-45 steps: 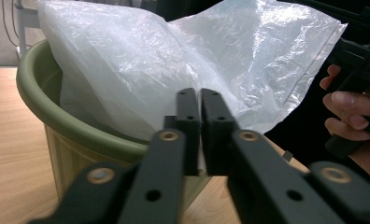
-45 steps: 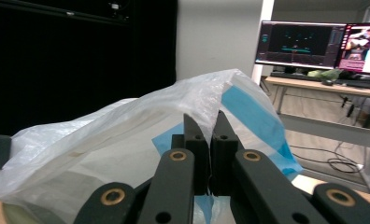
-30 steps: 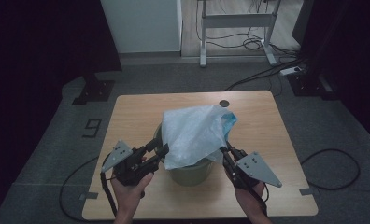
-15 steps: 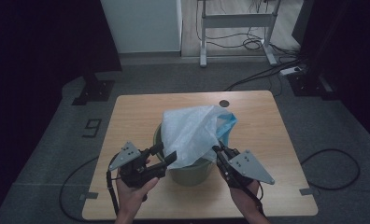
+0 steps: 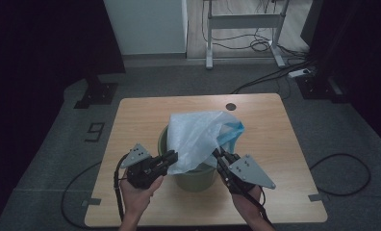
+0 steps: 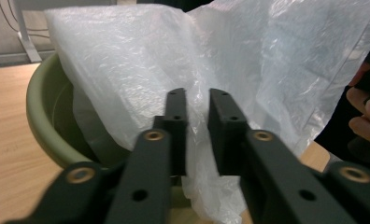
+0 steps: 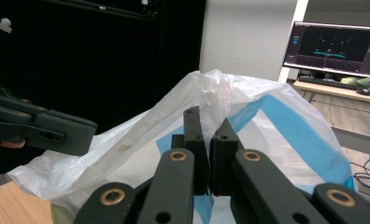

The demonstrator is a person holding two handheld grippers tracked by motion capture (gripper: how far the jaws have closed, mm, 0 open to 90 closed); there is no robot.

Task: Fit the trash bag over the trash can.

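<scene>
A translucent white plastic bag (image 5: 198, 134) with a blue band is draped over a green bucket (image 5: 196, 178) at the middle of the table. My left gripper (image 5: 171, 157) sits at the bag's near-left edge. In the left gripper view (image 6: 197, 100) its jaws stand a narrow gap apart, with the bag film (image 6: 248, 60) just past the tips and the bucket rim (image 6: 38, 112) to the left. My right gripper (image 5: 217, 155) is at the bag's near-right edge. In its own view (image 7: 205, 121) the jaws are pressed together on the bag (image 7: 286, 126).
The bucket stands on a wooden table (image 5: 145, 115) with a small dark round hole (image 5: 231, 106) near the far edge. A white cabinet (image 5: 145, 24), a desk frame (image 5: 241, 29) and cables with a power strip (image 5: 301, 73) lie beyond. A lit monitor (image 7: 335, 46) stands far off.
Both grippers have shifted down toward the near side of the bucket, drawing the bag's lower edge with them. The left gripper has slid lower and to the right.
</scene>
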